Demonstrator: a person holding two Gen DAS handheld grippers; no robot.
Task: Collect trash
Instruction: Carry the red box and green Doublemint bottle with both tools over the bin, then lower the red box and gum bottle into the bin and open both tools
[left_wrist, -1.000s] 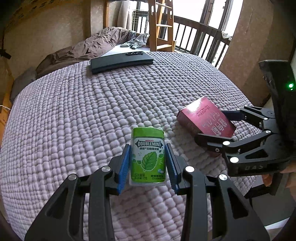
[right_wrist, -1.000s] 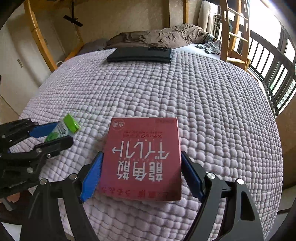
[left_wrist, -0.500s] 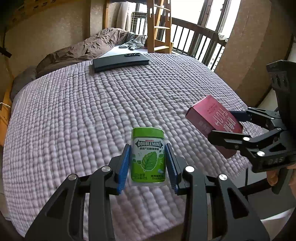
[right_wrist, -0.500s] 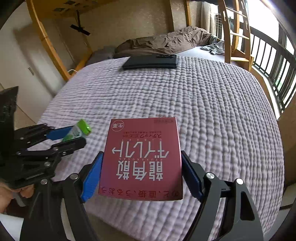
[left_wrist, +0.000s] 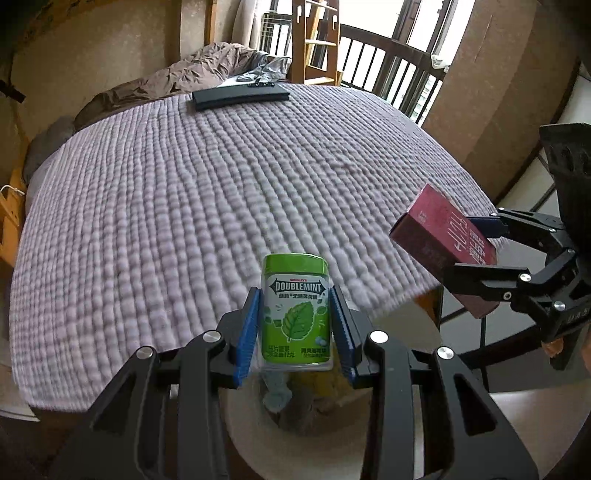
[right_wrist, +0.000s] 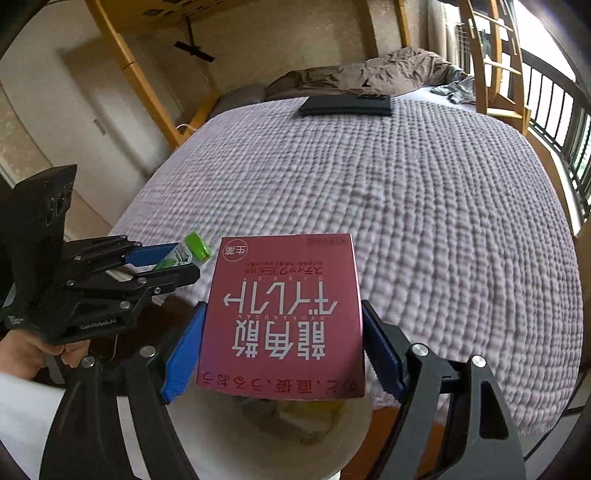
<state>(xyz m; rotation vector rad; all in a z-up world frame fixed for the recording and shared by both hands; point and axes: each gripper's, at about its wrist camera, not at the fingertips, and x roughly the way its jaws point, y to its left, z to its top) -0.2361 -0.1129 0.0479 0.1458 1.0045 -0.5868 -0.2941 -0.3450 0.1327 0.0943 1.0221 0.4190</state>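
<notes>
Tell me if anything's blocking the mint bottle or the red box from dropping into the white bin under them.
Nothing visible. The mint bottle in the left gripper and the red box in the right gripper both hang over the bin, whose open mouth shows only trash inside.

Both tools point steeply downward side by side, the left tool (left_wrist: 295, 325) clamped tight and the right tool (right_wrist: 282, 350) clamped wider, each gripping something.
</notes>
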